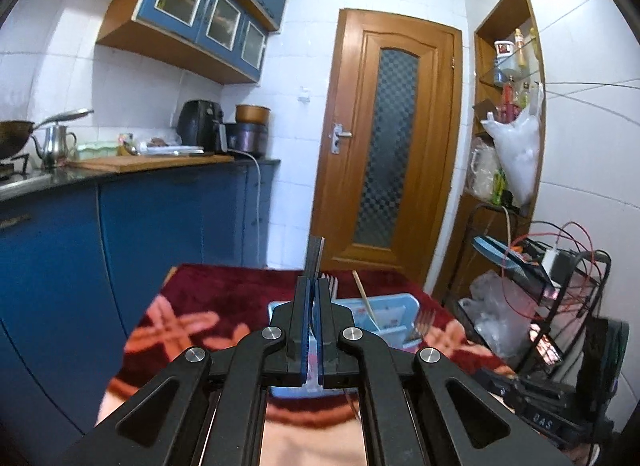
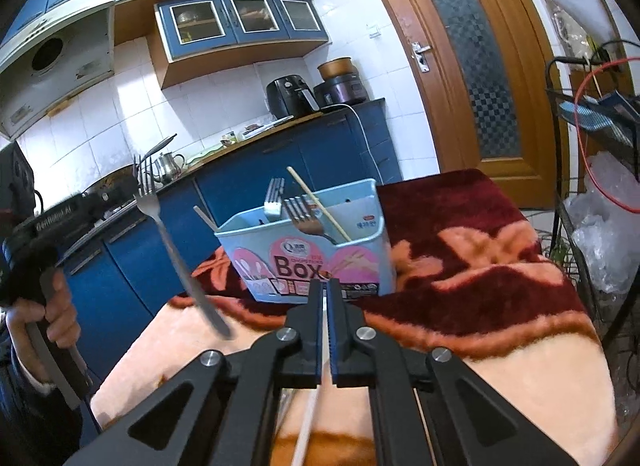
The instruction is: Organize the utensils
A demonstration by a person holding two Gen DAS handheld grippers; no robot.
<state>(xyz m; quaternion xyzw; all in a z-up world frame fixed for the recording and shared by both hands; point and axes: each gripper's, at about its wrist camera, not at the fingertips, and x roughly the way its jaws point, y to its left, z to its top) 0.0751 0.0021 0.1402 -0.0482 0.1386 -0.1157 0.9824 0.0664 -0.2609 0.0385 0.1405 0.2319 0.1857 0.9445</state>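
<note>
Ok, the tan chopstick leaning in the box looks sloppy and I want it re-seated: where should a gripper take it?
Take the chopstick by its bare upper end, above the rim of the box, coming from above and closing across the thin shaft. Its lower part sits inside beside the forks, so there is probably no room there.

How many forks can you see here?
3. Two metal forks stand tines-up in the light blue plastic utensil box, one at the back, one in front. A third is held aloft at left. More may be hidden inside.

The box read "Box" in large letters; the black gripper left of it read "GenRobot.AI".
</note>
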